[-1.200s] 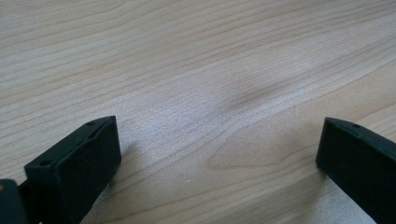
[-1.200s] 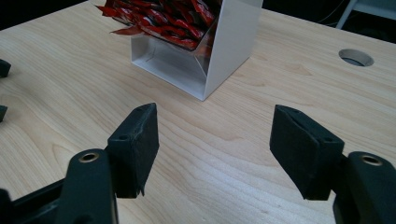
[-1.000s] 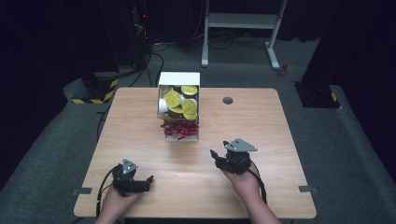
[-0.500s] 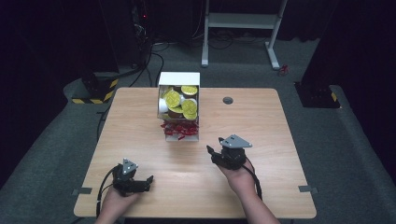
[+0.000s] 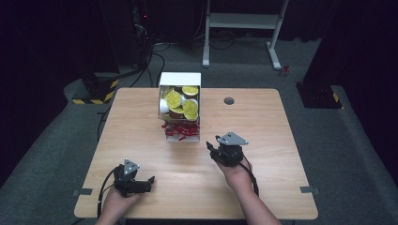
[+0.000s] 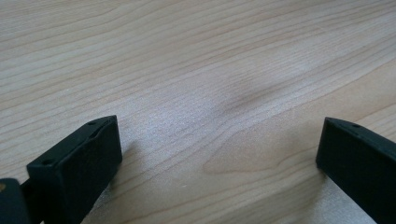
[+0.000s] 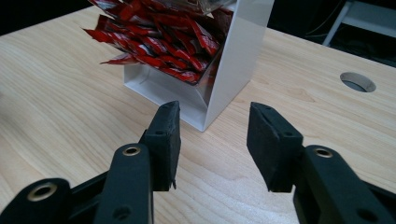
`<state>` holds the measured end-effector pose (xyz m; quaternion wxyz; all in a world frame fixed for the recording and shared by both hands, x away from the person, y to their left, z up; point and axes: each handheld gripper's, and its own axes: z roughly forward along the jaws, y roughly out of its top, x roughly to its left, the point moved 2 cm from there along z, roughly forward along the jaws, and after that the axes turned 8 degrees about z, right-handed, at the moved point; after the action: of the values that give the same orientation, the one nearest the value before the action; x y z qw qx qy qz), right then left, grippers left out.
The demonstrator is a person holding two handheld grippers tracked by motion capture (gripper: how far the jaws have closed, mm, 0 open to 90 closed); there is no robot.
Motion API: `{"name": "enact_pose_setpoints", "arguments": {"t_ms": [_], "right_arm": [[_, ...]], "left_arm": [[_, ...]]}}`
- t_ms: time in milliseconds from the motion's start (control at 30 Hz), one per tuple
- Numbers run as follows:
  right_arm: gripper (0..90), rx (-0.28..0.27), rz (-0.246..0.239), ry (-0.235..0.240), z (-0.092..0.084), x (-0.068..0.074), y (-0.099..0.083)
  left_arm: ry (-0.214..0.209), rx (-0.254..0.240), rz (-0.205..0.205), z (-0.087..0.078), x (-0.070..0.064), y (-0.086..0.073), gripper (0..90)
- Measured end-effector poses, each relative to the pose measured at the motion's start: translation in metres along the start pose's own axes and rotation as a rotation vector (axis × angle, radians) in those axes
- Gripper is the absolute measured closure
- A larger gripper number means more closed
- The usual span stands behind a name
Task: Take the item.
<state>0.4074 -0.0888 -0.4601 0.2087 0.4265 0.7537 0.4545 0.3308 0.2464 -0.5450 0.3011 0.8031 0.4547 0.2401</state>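
Note:
A white open-fronted box [image 5: 180, 79] stands at the middle back of the table [image 5: 263, 187]. Its upper part holds several yellow-lidded cups [image 5: 190, 107], and red sachets [image 5: 180, 131] spill from the lower tray. My right gripper [image 5: 211, 146] sits just right of and below the tray, pointing at it. In the right gripper view its jaws [image 7: 212, 116] stand partly apart with nothing between them, having just been closing, and the box's near corner [image 7: 233, 70] and red sachets [image 7: 159, 37] lie ahead. My left gripper [image 5: 149, 180] rests low at the front left; it [image 6: 219, 123] is wide open over bare wood.
A round cable hole [image 5: 229, 101] lies in the tabletop right of the box, the same hole [image 7: 357, 81] showing at far right in the right gripper view. A white desk frame [image 5: 244, 21] and dark equipment stand on the grey floor behind the table.
The right gripper has edged slightly left towards the box, and its jaws look narrower. The left gripper has stayed where it was.

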Motion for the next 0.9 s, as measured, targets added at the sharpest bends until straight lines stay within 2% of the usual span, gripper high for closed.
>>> {"name": "enact_pose_setpoints", "arguments": {"t_ms": [167, 300, 400, 533, 567, 733, 900], "right_arm": [[54.2, -0.017, 0.008, -0.017, 0.003, -0.001, 0.005], [57.4, -0.008, -0.012, -0.027, 0.008, 0.000, 0.008], [59.0, -0.025, -0.031, -0.027, 0.010, 0.002, 0.012], [59.6, -0.013, -0.028, -0.030, 0.015, 0.004, 0.013], [60.1, -0.007, -0.031, -0.036, 0.017, 0.005, 0.014], [61.2, -0.017, -0.058, -0.036, 0.022, 0.009, 0.018], [62.6, -0.020, -0.053, -0.032, 0.027, 0.009, 0.021]], "left_arm": [[-0.006, 0.005, 0.008, 0.000, 0.001, 0.000, 0.3], [-0.018, 0.003, 0.019, 0.000, 0.000, 0.000, 0.2], [-0.031, -0.001, 0.024, -0.001, -0.002, 0.000, 0.2], [-0.035, -0.001, 0.020, -0.001, -0.002, -0.001, 0.2], [-0.035, 0.001, 0.031, -0.001, -0.002, -0.001, 0.2], [-0.036, -0.006, 0.027, -0.001, -0.002, -0.001, 0.2], [-0.037, -0.006, 0.027, 0.000, -0.002, 0.000, 0.2]]}}
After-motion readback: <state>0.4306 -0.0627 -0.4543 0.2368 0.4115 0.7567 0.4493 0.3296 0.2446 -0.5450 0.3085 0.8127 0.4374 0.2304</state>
